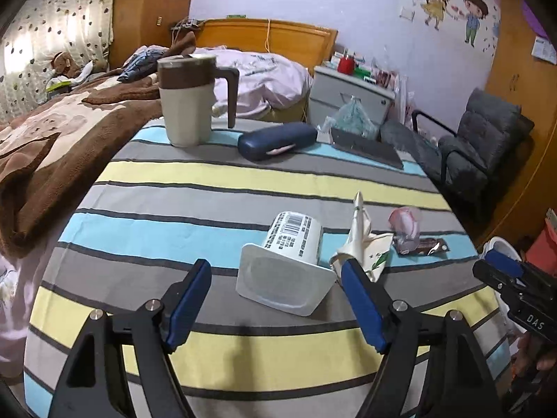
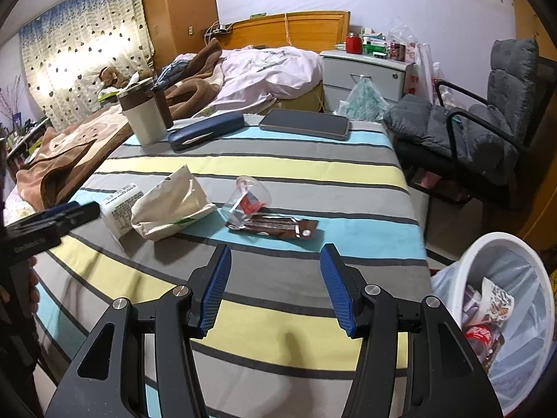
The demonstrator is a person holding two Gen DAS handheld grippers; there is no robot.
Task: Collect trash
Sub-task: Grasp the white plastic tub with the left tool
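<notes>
A white yogurt cup (image 1: 285,261) lies on its side on the striped tablecloth (image 1: 209,209), its mouth toward my left gripper (image 1: 275,268). That gripper is open, and the cup sits just ahead of its fingertips, untouched. Right of the cup are a crumpled cream paper bag (image 1: 362,240), a clear plastic cup (image 1: 405,230) and a brown wrapper (image 1: 428,245). My right gripper (image 2: 275,250) is open and empty, just short of the brown wrapper (image 2: 275,226) and the clear cup (image 2: 247,202). The paper bag (image 2: 174,205) and the white cup (image 2: 120,209) lie to its left.
A white-lined trash bin (image 2: 504,313) holding rubbish stands on the floor off the table's right corner. At the table's far end are a mug (image 1: 188,101), a dark blue glasses case (image 1: 278,139) and a phone (image 2: 304,123). A bed lies left, a grey chair (image 2: 487,129) right.
</notes>
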